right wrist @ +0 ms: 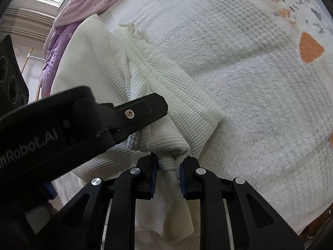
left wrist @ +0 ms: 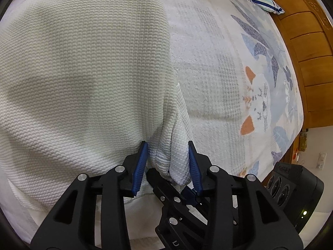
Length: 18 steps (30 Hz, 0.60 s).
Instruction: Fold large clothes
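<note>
A large cream waffle-knit garment (left wrist: 83, 73) hangs lifted over the bed and fills the left of the left wrist view. My left gripper (left wrist: 168, 148) has a bunched fold of it between its blue pads (left wrist: 141, 166), with a wide gap between the jaws. In the right wrist view the same garment (right wrist: 100, 58) drapes with a ribbed cuff (right wrist: 187, 104) lying on the blanket. My right gripper (right wrist: 168, 164) is shut on a gathered edge of the garment. The left gripper's finger (right wrist: 135, 112) crosses that view just above it.
The bed carries a fluffy white blanket (left wrist: 218, 73) with a cat print (left wrist: 260, 104). A wooden headboard (left wrist: 308, 52) stands at the right. A pink and purple quilt (right wrist: 83, 0) is piled at the far side. The right gripper's body (left wrist: 291, 191) is close at lower right.
</note>
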Motion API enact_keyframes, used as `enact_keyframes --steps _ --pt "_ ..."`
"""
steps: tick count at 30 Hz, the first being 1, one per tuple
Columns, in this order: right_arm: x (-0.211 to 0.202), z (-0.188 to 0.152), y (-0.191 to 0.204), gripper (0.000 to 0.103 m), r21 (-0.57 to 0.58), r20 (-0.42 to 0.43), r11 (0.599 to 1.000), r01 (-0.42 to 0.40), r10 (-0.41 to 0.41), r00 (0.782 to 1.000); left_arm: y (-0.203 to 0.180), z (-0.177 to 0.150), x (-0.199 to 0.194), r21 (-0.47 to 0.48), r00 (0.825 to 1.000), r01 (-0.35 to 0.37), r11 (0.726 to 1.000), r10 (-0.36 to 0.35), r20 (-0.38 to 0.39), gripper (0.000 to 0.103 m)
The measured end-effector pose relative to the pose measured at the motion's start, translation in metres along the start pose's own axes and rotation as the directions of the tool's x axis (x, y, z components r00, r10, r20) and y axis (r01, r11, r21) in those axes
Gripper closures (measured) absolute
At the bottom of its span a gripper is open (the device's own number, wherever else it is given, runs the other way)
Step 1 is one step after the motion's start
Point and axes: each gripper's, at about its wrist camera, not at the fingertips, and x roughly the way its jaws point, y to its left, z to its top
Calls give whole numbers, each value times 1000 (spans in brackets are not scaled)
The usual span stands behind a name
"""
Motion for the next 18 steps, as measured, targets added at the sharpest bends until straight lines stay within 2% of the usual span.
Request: enact_keyframes --steps 11,16,18 --pt "-5 -2 -1 86 -7 21 1000 23 -23 1000 -4 -3 -1 9 1000 21 1000 -21 9 58" --pt "-21 -9 3 87 -11 48 1000 17 -16 999 -13 -8 -11 25 998 49 999 -49 37 46" --pt "-13 -9 -4 86 0 25 1000 20 -20 999 -10 -10 -7 10 999 44 999 -44 21 43"
